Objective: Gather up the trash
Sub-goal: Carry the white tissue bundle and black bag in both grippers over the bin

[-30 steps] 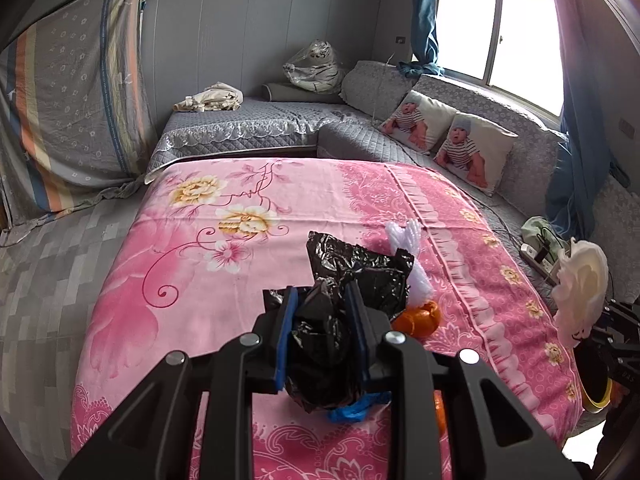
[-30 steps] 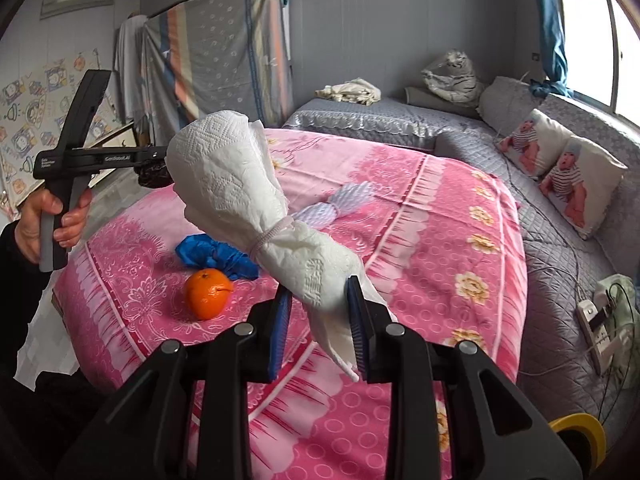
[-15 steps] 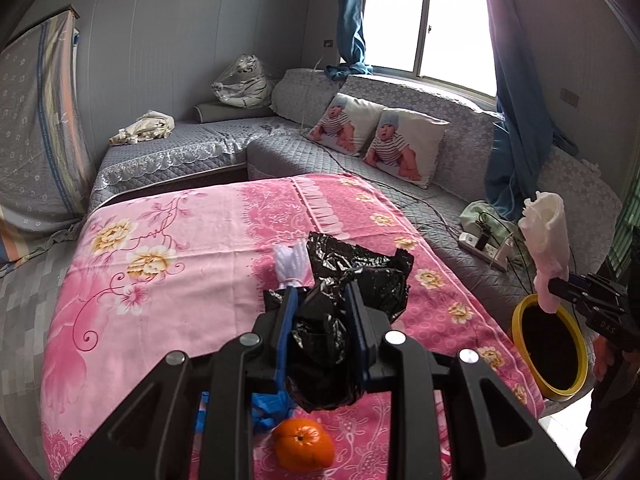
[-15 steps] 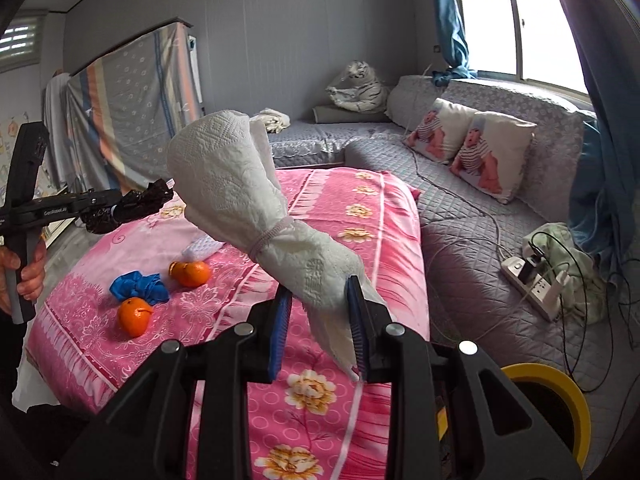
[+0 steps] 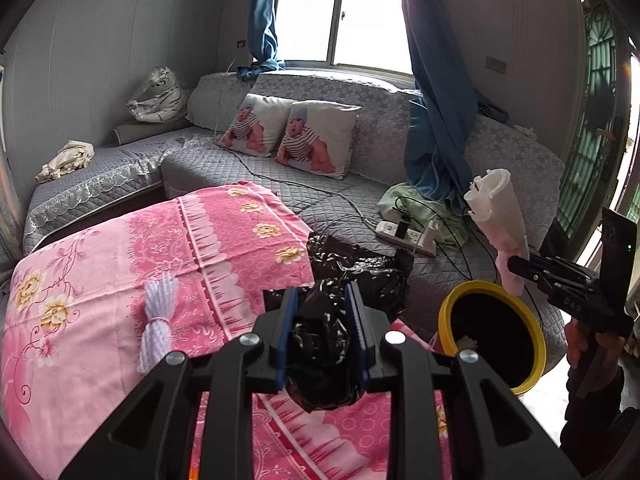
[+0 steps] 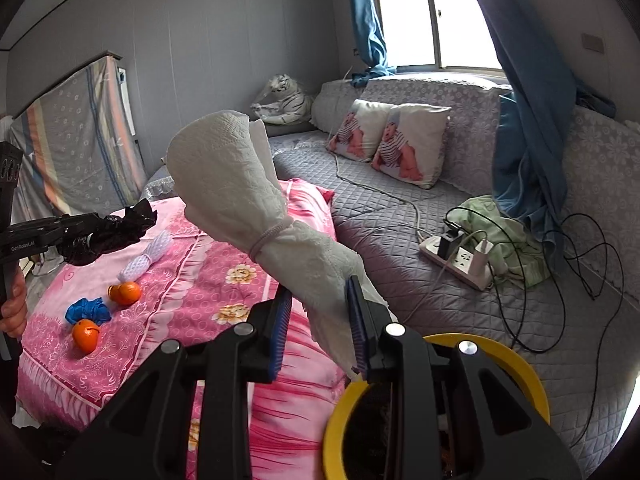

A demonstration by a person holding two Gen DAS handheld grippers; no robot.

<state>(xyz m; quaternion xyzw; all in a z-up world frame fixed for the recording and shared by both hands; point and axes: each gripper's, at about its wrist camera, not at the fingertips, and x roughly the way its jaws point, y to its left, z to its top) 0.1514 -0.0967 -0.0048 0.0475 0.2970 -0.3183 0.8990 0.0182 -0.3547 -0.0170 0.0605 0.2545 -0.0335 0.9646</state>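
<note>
The left gripper [image 5: 320, 328] is clamped tight on a crumpled black plastic bag [image 5: 344, 280], its blue pads squeezing the wad with the rest of the bag flaring out ahead. The right gripper [image 6: 318, 324] is closed on the lower end of a white paper towel bundle [image 6: 248, 196] — a roll tied around the middle with a hair band, sticking up and to the left. Its tail looks pinched against the right-hand pad, with a bit of daylight on the other side.

A yellow-rimmed trash bin [image 5: 532, 344] sits on the floor just beside the bed, right under the right gripper.

The bed has a pink floral bedspread [image 5: 120, 280]. On it lie a white yarn bundle [image 5: 158, 320], two oranges [image 6: 86, 334] and a blue crumpled thing [image 6: 86, 310] between them. Behind is a grey quilted corner sofa [image 5: 360, 184] with two baby-print pillows [image 5: 320, 140], a plush white tiger [image 5: 160, 96], a power strip [image 6: 456, 260] with cables, blue curtains and a bright window.
</note>
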